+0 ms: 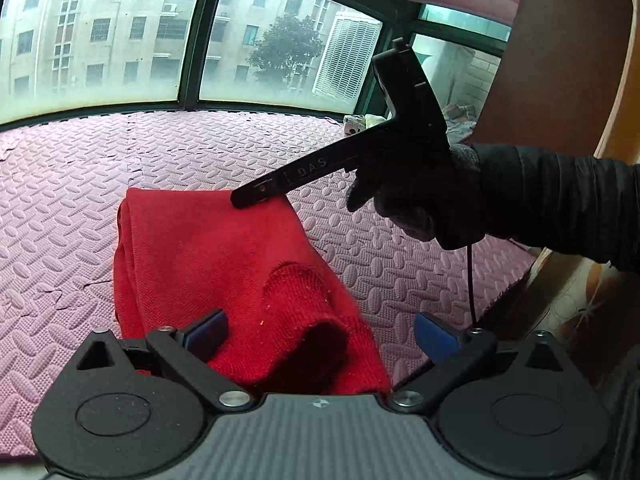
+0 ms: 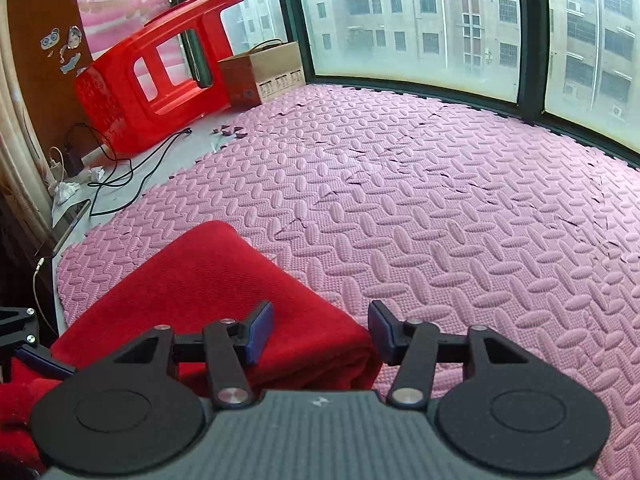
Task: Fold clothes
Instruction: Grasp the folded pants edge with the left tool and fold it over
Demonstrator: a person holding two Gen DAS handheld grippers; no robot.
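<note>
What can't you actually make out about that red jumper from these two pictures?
- Left wrist view: the red jumper's near edge is hidden behind the left gripper.
- Right wrist view: the right gripper covers its near edge; the picture's left edge cuts it off.
- Neckline: not visible.

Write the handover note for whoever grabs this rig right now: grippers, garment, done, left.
Left hand-held gripper: open, empty, over the near end of the red sweater, a ribbed cuff between its jaws, not pinched.
Right hand-held gripper: open, empty, at the sweater's far corner.
Sweater: lies on the pink mat, already folded into a narrow strip.
Done: lengthwise folds.
Left: probably tuck the cuff in, fold the strip end to end, flatten.
</note>
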